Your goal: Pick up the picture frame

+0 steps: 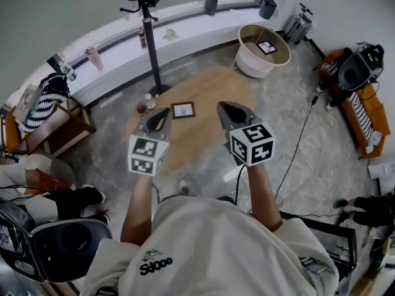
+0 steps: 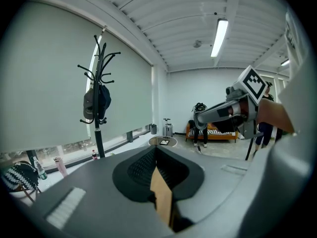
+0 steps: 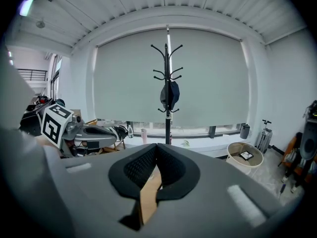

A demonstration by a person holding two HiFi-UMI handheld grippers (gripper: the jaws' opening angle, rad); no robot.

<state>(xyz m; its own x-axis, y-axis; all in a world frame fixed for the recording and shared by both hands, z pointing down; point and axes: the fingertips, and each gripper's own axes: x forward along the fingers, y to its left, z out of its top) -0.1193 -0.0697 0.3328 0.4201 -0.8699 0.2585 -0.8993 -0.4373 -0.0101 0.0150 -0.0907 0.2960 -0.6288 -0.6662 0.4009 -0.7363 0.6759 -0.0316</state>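
Picture frame (image 1: 183, 110): small, dark-edged, lay flat near the middle of the round wooden worktop (image 1: 210, 88), touched by nothing.

Left claw (image 1: 164, 112): jaws closed together, nothing held; hung over the worktop just left of the frame, apart from it.

Right claw (image 1: 223, 107): jaws likewise closed and empty; hung over the worktop to the frame's right, farther off than the left one.

Small bottles (image 1: 147, 102): stood at the worktop's left edge, beyond the left claw.

Coat stand (image 1: 150, 42): black, upright on the floor behind the worktop, a dark item hung at its top.

Round white tub (image 1: 250, 63): on the floor at the far right, well apart from the worktop, with a second small frame (image 1: 266, 47) inside.
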